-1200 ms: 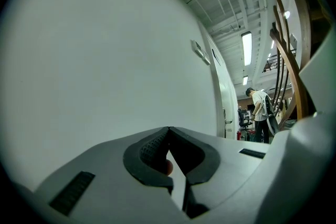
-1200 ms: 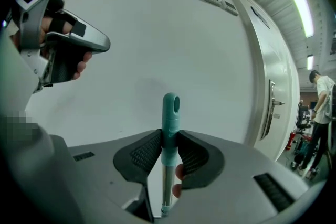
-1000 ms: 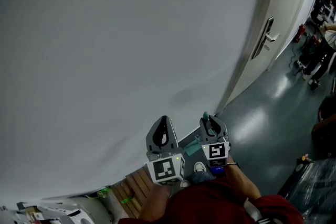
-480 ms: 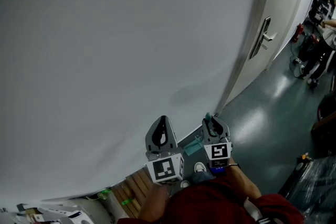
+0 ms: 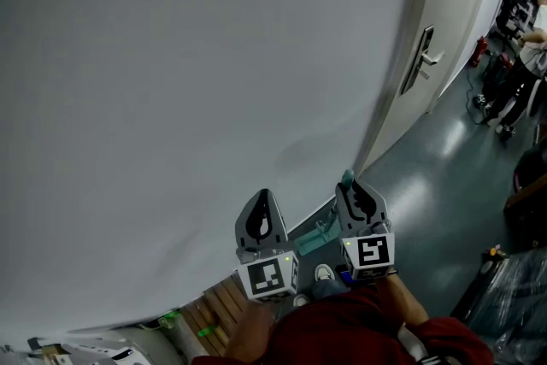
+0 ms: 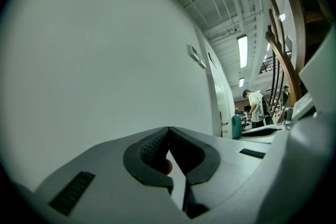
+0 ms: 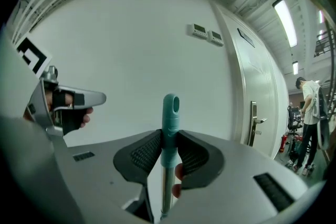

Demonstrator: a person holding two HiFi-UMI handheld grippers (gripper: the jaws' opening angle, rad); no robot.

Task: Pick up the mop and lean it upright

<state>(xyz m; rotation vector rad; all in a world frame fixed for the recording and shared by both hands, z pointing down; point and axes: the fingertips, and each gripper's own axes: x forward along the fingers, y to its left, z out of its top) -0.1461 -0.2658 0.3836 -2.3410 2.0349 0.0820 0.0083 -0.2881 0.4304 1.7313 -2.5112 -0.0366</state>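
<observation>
Right gripper [image 7: 169, 140] has the mop [image 7: 170, 110]. Its two pads are pinched on the teal grip near the top of the handle, one on each side. The handle stands upright between them, and the holed teal tip pokes up above the jaws. The metal shaft drops away below, out of sight.

Left gripper [image 6: 168, 131] sits just to the left of it with its pads pressed together at the tips and nothing between them. It touches neither the mop nor the wall.

In the head view both grippers point at the big white wall [image 5: 171, 81], which fills the left and far side. The mop's tip sits close in front of it, though I cannot tell if they touch. A teal part [image 5: 309, 239] shows low between the grippers.

To the right the wall ends at a pale door [image 5: 466, 13] with a metal door handle [image 5: 427, 57]. Open grey-green floor [image 5: 436, 175] runs right and far from there, and a person [image 5: 530, 55] stands at its far end. Near left, wooden slats [image 5: 218, 303] lie along the foot of the wall.
</observation>
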